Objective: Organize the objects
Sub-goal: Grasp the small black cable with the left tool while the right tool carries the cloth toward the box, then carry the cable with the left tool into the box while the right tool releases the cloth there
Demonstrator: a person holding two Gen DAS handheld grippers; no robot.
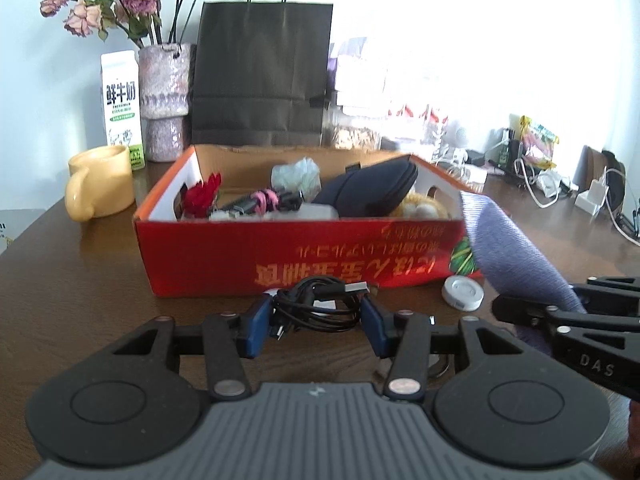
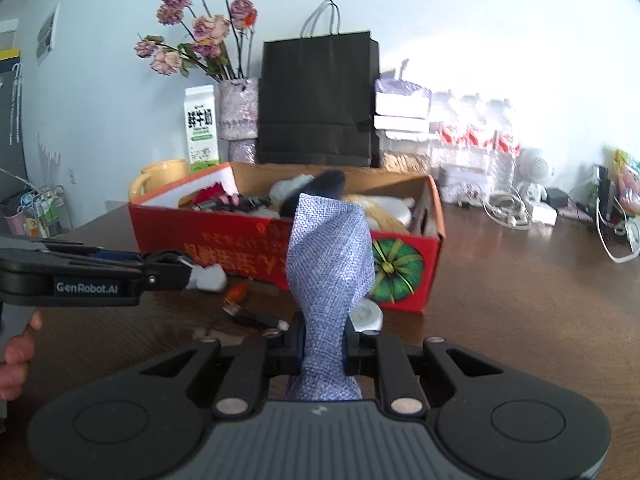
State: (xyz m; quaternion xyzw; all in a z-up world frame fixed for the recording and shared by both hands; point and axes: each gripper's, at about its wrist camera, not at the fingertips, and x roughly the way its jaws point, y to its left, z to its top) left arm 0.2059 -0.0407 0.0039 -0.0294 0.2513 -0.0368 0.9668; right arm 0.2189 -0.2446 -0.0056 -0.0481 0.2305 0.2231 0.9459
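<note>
On the left, my left gripper (image 1: 318, 320) has its blue pads pressed against both sides of a coiled black USB cable (image 1: 316, 304), and the bundle sits just in front of the red cardboard box (image 1: 280, 256). I judge that the step is to carry this cable over the near wall and put it inside. The box already holds a red artificial flower (image 1: 204, 196), a pink hair tie (image 1: 266, 198) and a dark pouch (image 1: 368, 192), so I would aim at the free place behind the near wall, toward the left. The loose plug end stands out of the coil; I must lift high enough that it does not catch the cardboard edge, and let go only when the coil is low inside.

To the right, a round white puck (image 1: 463, 292) lies on the table (image 1: 80, 280), touching nothing. My right gripper (image 2: 323, 346) pinches a twisted blue-grey cloth (image 2: 330, 256) tightly. The cloth stands up before the box's right corner, so I should keep it aside from the left hand's path.
</note>
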